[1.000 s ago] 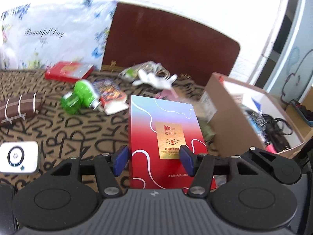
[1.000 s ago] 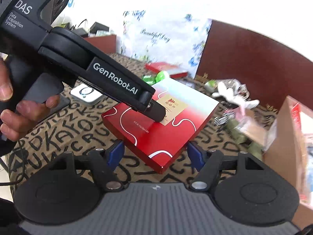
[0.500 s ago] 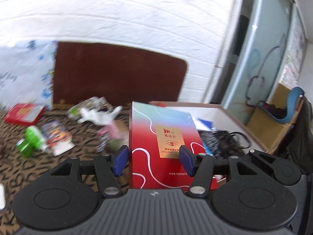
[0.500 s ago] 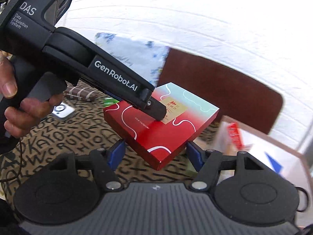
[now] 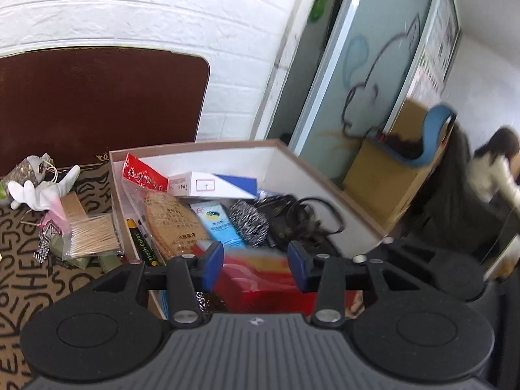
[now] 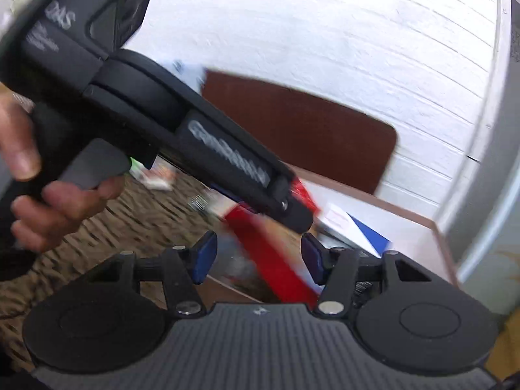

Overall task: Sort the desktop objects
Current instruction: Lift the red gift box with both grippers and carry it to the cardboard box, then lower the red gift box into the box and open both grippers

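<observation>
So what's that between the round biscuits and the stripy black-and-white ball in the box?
A light blue packet lies between the biscuit pack and the striped ball in the cardboard box, seen in the left wrist view.

You see the red box (image 5: 260,279) has a glossy card face. Around it, the cardboard box (image 5: 325,178) shows matt white inner walls. Left of that, cotton swabs (image 5: 92,235) sit in clear shiny plastic on patterned cloth (image 5: 29,260).

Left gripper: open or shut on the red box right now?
Open. The left gripper has blue pads wider than the blurred red gradient box, which sits below them, inside the white cardboard box.
</observation>
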`<state>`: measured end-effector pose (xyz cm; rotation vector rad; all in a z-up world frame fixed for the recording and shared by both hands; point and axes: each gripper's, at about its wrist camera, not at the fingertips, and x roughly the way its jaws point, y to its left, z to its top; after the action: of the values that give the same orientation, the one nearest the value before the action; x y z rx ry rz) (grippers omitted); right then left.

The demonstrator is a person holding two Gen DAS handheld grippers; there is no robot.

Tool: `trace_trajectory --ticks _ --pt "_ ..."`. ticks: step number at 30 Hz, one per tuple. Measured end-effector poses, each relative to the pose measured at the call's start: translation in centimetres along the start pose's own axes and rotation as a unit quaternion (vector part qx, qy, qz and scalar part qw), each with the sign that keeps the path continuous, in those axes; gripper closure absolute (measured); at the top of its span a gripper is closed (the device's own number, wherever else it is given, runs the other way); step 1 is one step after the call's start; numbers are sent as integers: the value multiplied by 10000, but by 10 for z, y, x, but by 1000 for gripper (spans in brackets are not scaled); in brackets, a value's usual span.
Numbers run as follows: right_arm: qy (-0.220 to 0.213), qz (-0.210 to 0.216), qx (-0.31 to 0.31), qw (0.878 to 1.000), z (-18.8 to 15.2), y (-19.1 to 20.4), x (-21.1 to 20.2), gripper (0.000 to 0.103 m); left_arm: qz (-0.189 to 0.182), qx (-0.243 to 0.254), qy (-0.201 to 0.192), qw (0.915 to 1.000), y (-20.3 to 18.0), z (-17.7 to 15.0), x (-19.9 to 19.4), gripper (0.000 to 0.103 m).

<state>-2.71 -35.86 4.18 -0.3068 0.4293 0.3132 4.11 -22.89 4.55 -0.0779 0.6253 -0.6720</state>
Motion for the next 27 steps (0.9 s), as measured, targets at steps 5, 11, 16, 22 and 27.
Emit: trace_trajectory --ticks 5,11,16,22,27 --pt "140 -56 332 9993 -17 -23 3 48 131 -109 149 9997 9 -5 12 58" --pt "229 -64 286 9993 -20 -35 2 48 85 -45 307 9995 7 -4 18 55" --pt "584 -257 349 9973 -21 -46 4 49 114 72 462 9988 2 -7 28 50" --pt "807 -489 777 9925 -25 -66 21 50 279 130 724 9969 1 -9 56 49" --pt "970 -377 953 9900 -26 -72 42 52 381 11 724 9966 7 -6 72 45"
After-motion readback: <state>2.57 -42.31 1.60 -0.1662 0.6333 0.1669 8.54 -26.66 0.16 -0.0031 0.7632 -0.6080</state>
